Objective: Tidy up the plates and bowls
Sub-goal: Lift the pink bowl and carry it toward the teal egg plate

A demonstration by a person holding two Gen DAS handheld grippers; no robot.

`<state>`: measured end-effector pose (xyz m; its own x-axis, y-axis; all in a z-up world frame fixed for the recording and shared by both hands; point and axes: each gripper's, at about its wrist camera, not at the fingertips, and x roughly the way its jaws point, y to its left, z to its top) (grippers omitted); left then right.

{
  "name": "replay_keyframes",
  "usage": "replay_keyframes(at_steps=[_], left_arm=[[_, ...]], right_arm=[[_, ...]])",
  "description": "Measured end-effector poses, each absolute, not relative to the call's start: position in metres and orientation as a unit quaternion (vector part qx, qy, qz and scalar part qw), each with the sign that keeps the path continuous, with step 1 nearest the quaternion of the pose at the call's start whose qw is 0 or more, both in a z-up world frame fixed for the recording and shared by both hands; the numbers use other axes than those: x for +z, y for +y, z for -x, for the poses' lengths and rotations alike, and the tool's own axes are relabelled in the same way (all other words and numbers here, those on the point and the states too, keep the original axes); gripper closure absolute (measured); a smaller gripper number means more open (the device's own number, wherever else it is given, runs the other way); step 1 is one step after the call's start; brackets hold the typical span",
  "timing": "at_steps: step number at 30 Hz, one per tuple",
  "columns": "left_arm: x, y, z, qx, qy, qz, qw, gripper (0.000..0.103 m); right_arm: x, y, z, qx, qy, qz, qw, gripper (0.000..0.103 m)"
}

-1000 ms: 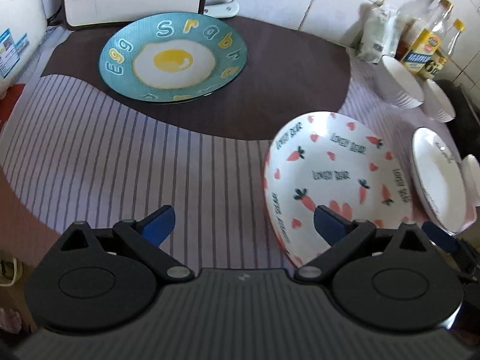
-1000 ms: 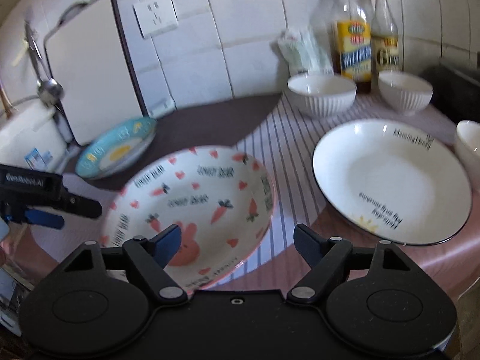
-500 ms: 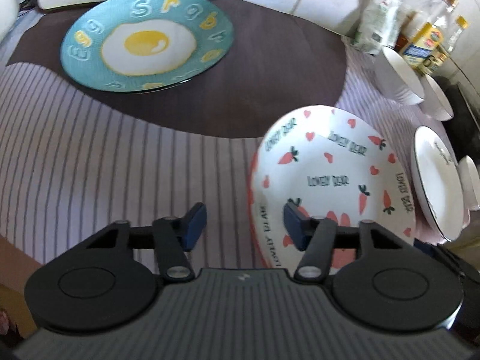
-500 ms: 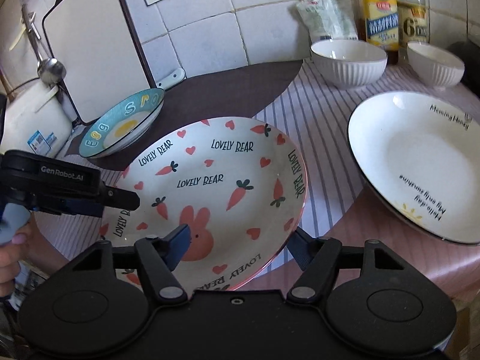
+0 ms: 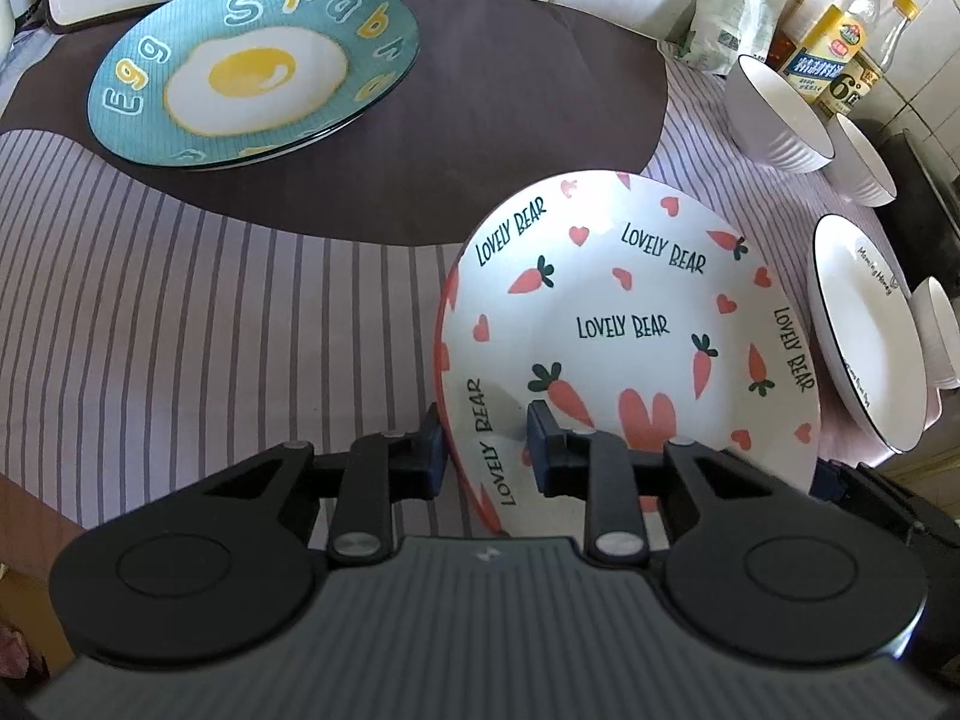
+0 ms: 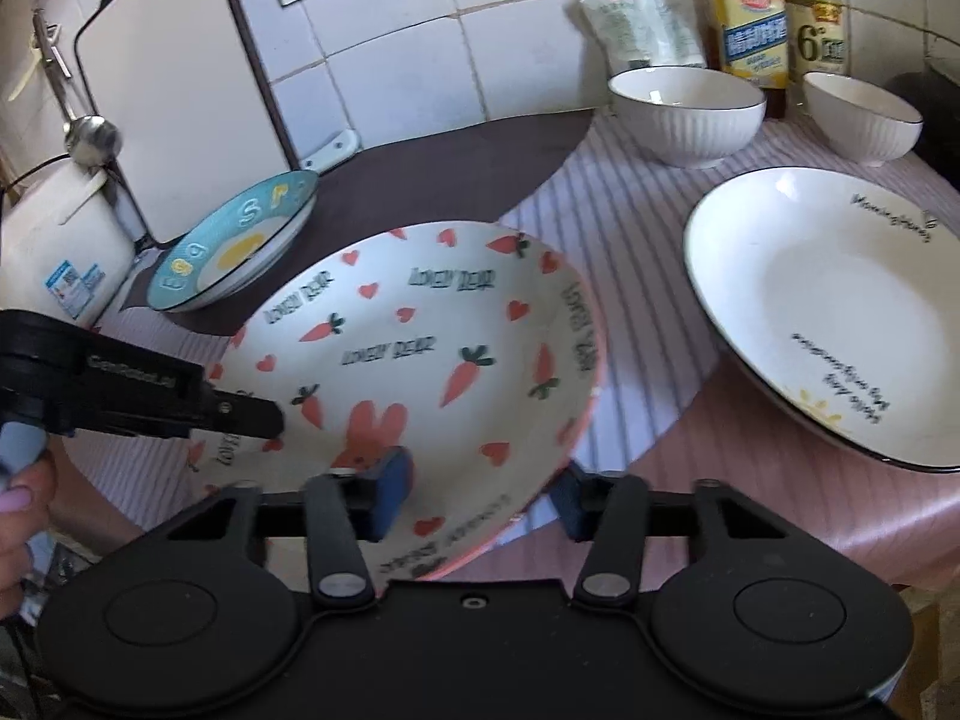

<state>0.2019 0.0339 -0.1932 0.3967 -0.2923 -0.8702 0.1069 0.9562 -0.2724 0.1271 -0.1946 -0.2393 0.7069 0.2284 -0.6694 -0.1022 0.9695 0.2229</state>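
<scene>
The carrot-and-heart plate (image 5: 624, 324) printed "LOVELY BEAR" is tilted up off the striped cloth (image 5: 210, 312) covering the desk, and everything else is placed around it. The left hand-held gripper (image 5: 486, 450) straddles the plate's near left rim, one blue pad under the rim and one on the inner face, its jaws closing, though whether the pads already press cannot be told. The right hand-held gripper (image 6: 480, 498) straddles the near rim from the other side, jaws closing too, with one blue pad over the bunny print and the other below the edge; contact is likewise unclear. Beyond the plate to the left lies the teal fried-egg plate (image 5: 252, 69) on a dark brown patch of the cloth. To its right sits a white black-rimmed plate (image 6: 828, 312), with two ribbed white bowls (image 6: 687, 114) behind it near the sauce bottles (image 6: 750, 24).
</scene>
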Motion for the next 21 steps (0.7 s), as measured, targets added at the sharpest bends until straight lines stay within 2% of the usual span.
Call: replay_keyframes(at_steps=[4, 14, 21], left_arm=[[-0.192, 0.029, -0.2, -0.115, 0.535, 0.074, 0.834, 0.076], [-0.185, 0.032, -0.203, -0.124, 0.534, 0.071, 0.833, 0.076], [-0.159, 0.033, -0.22, -0.127, 0.514, 0.069, 0.845, 0.076]], right_arm=[[-0.24, -0.209, -0.128, 0.086, 0.371, -0.116, 0.918, 0.075], [-0.23, -0.207, -0.129, 0.117, 0.361, -0.085, 0.921, 0.075], [-0.215, -0.208, -0.143, 0.123, 0.338, -0.093, 0.928, 0.075]])
